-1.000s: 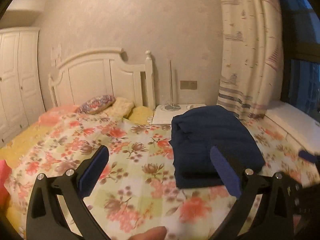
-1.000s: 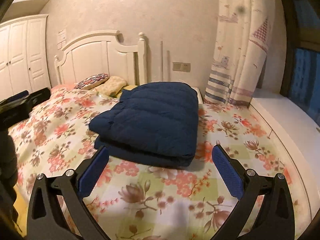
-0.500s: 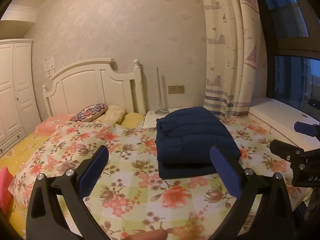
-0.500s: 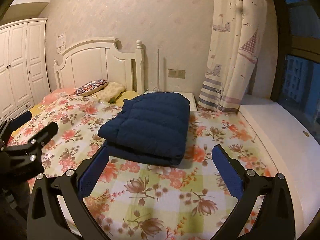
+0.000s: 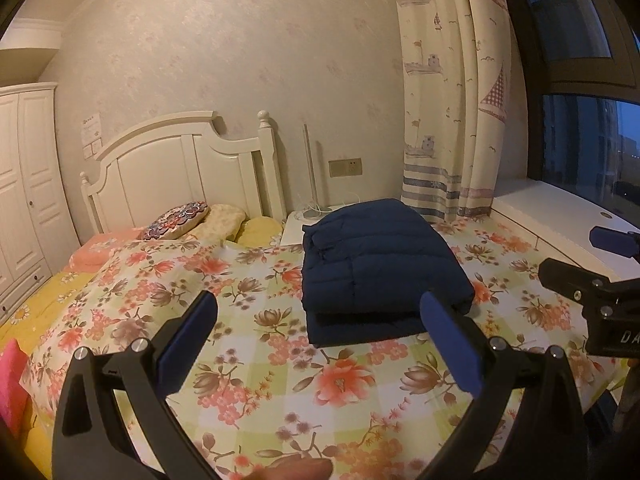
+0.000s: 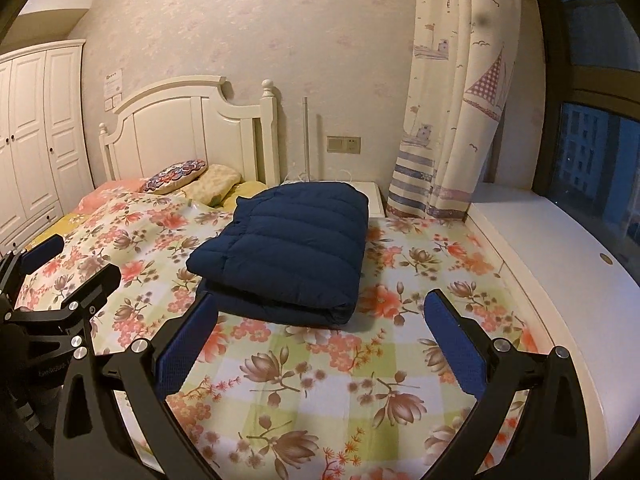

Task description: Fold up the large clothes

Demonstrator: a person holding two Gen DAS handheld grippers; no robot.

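A dark blue quilted jacket (image 5: 380, 264) lies folded into a neat rectangle on the flowered bedspread (image 5: 260, 340); it also shows in the right wrist view (image 6: 288, 264). My left gripper (image 5: 318, 332) is open and empty, held back from the jacket above the bed's near part. My right gripper (image 6: 320, 332) is open and empty, also held back from the jacket's near edge. The right gripper shows at the right edge of the left wrist view (image 5: 600, 280), and the left gripper at the left edge of the right wrist view (image 6: 52, 280).
A white headboard (image 5: 180, 172) and pillows (image 5: 176, 220) are at the far end. A white nightstand (image 5: 304, 224) stands behind the jacket. A curtain (image 5: 448, 100) and a white window ledge (image 6: 552, 264) run along the right. A white wardrobe (image 6: 36, 132) stands at the left.
Both grippers have drawn back and risen from the folded jacket, which looks smaller and farther now. Both stay open. The jacket has not moved.
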